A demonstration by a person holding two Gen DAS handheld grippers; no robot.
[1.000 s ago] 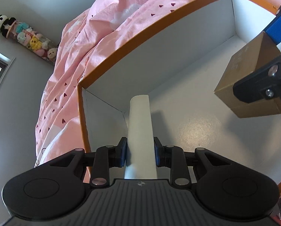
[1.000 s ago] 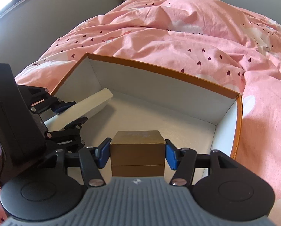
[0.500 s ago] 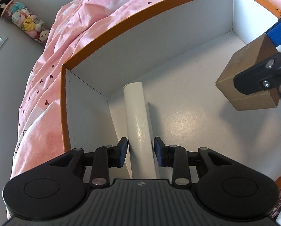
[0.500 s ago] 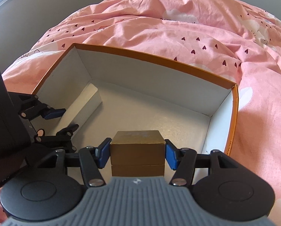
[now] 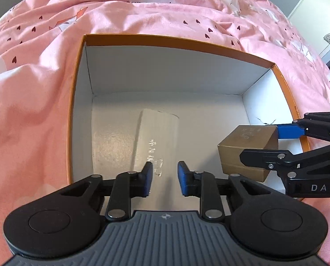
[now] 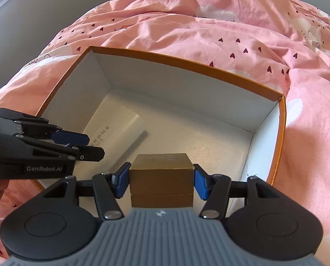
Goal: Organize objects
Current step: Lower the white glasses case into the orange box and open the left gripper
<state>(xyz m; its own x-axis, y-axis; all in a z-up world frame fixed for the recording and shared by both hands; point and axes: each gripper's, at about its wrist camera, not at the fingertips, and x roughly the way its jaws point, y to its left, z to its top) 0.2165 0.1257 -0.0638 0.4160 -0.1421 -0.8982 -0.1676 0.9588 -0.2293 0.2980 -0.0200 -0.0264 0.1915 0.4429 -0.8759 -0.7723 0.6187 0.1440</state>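
An open orange-rimmed box (image 5: 76,71) (image 6: 182,64) with a white inside sits on the pink bed. A long white box (image 5: 157,137) (image 6: 118,135) lies flat on its floor near the left wall. My left gripper (image 5: 164,178) (image 6: 85,146) is open and empty, above the near end of the white box. My right gripper (image 6: 161,180) (image 5: 273,143) is shut on a small gold box (image 6: 160,175) (image 5: 244,150) and holds it over the near right part of the orange box.
A pink duvet with small hearts (image 5: 32,88) (image 6: 231,33) surrounds the box on all sides. A grey wall (image 6: 32,11) runs behind the bed. A white door with a handle (image 5: 329,22) shows at the far right.
My left gripper opened and let go of the white box, which now lies flat on the box floor. The left gripper lifted and pulled back. The right gripper still holds the gold box.
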